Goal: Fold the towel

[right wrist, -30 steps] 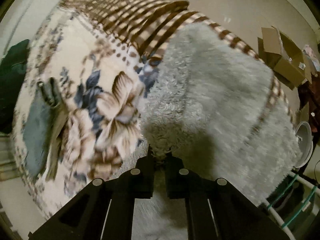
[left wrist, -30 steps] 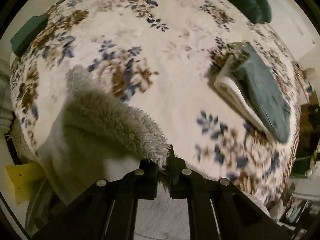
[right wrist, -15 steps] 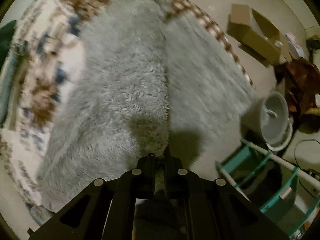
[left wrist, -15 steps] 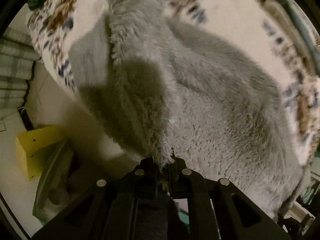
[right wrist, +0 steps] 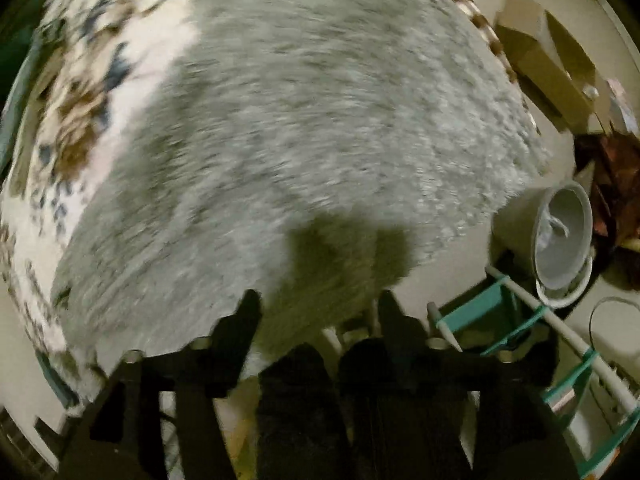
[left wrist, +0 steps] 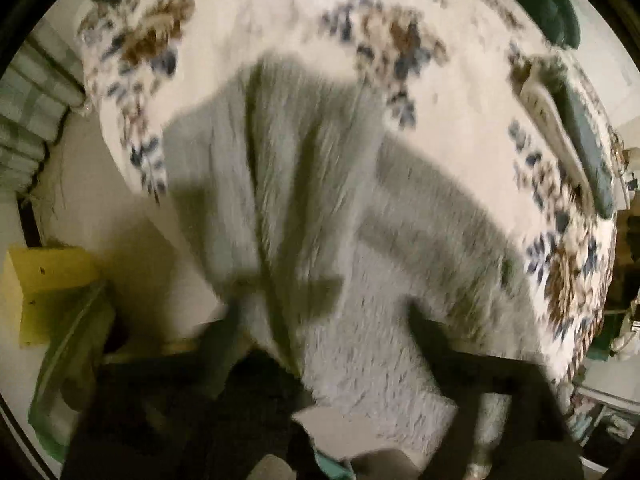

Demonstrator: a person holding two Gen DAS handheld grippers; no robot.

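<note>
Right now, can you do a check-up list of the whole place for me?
Surface: flowery blanket spread out.
Job's things: grey towel lies on the blanket, near edge over the side.
Clutter: green-grey folded cloth on the blanket.
Grippers: left gripper open, right gripper open, towel between the fingers, not clamped.
Cables: thin loop on the floor, blurry.
Surroundings: cardboard box, white bucket, teal rack, yellow box.
</note>
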